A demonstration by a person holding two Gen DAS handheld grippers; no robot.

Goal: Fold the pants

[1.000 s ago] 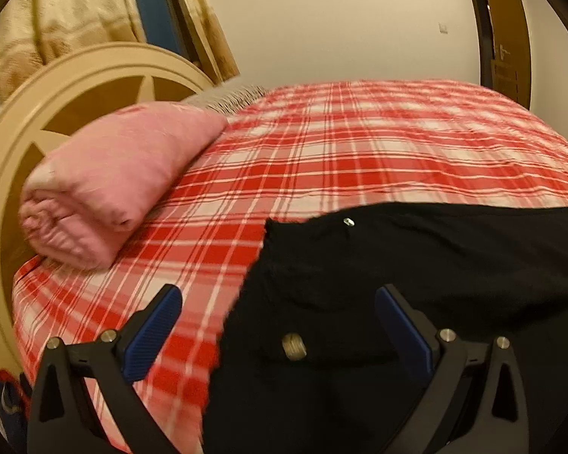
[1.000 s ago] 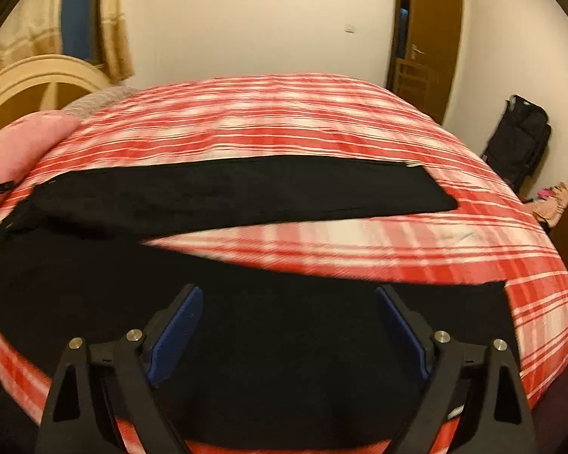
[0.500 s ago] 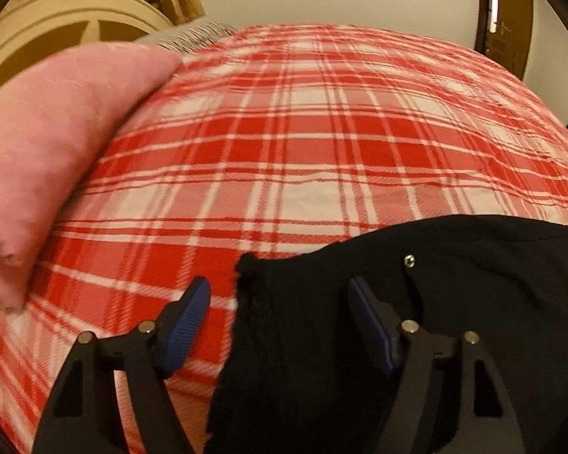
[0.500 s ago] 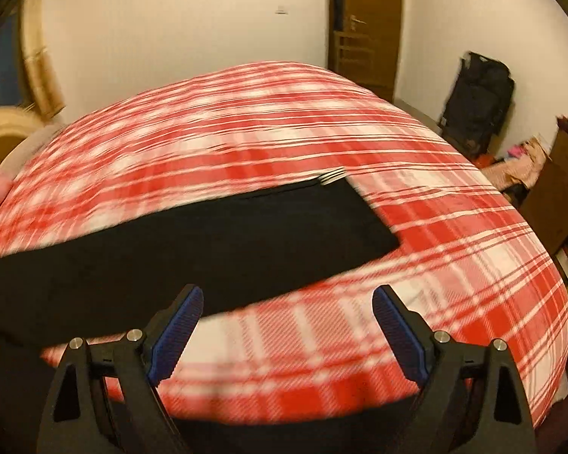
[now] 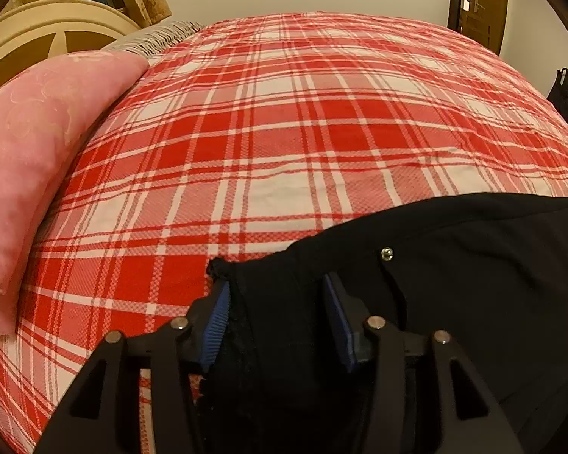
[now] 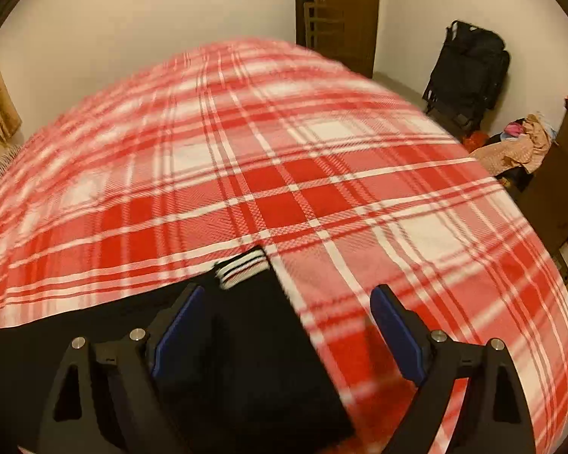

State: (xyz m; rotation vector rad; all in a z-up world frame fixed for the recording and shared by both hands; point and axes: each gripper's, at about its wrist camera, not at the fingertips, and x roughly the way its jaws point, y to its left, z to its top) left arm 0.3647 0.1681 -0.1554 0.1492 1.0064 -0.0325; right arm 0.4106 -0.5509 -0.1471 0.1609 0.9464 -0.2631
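Black pants (image 5: 454, 287) lie spread on a red plaid bed (image 5: 284, 132). In the left wrist view my left gripper (image 5: 278, 317) has its blue pads on either side of the waistband corner, pinching a bunch of black cloth; a metal snap (image 5: 387, 253) shows just beyond. In the right wrist view my right gripper (image 6: 284, 325) is open over the end of a pant leg (image 6: 261, 333), whose white-striped hem corner (image 6: 242, 265) lies between the fingers. The right fingers touch nothing.
A pink pillow (image 5: 30, 159) and a cream headboard (image 5: 49, 26) are at the left of the bed. A black suitcase (image 6: 465, 75), a heap of clothes (image 6: 518, 143) and a wooden door (image 6: 337, 11) stand beyond the bed's right edge.
My left gripper has moved forward onto the waistband corner and narrowed around it. My right gripper has swung right along the leg to its hem end, staying open.
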